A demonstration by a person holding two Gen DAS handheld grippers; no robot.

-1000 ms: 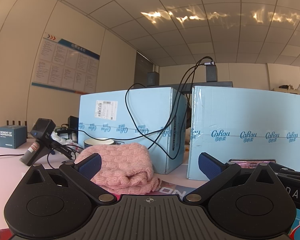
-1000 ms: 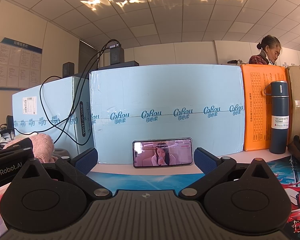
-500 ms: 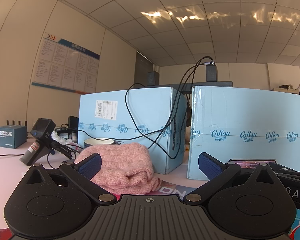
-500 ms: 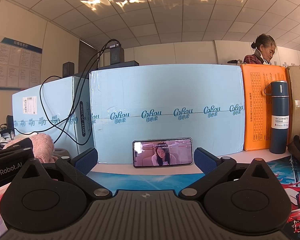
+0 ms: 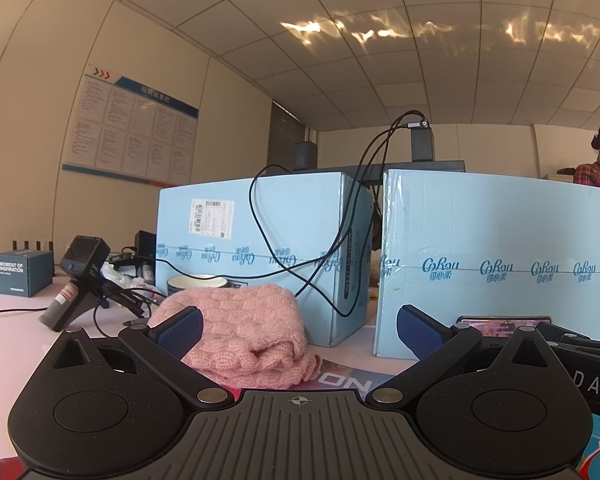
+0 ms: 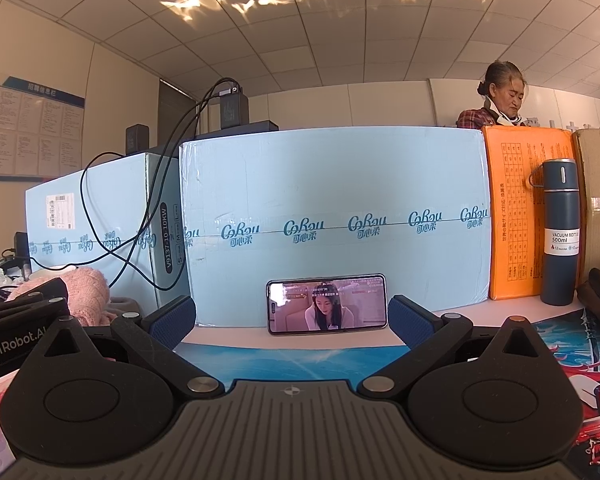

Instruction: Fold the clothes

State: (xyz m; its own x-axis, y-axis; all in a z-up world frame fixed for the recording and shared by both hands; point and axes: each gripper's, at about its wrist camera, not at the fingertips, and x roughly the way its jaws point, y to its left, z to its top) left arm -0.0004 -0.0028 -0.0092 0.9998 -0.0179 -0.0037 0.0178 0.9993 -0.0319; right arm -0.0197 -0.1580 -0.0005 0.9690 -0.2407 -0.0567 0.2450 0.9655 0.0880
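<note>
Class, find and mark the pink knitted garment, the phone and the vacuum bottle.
pink knitted garment (image 5: 240, 328), left wrist view, middle of the bundle
phone (image 6: 327, 304), right wrist view, screen centre
vacuum bottle (image 6: 562, 216), right wrist view, body

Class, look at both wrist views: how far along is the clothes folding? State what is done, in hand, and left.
Done: nothing visibly; the pink knit lies bunched on the table beside the blue box. In hand: nothing; the left gripper and right gripper are both open and empty, the left facing the knit. Left: grasping, spreading and folding it.
</note>
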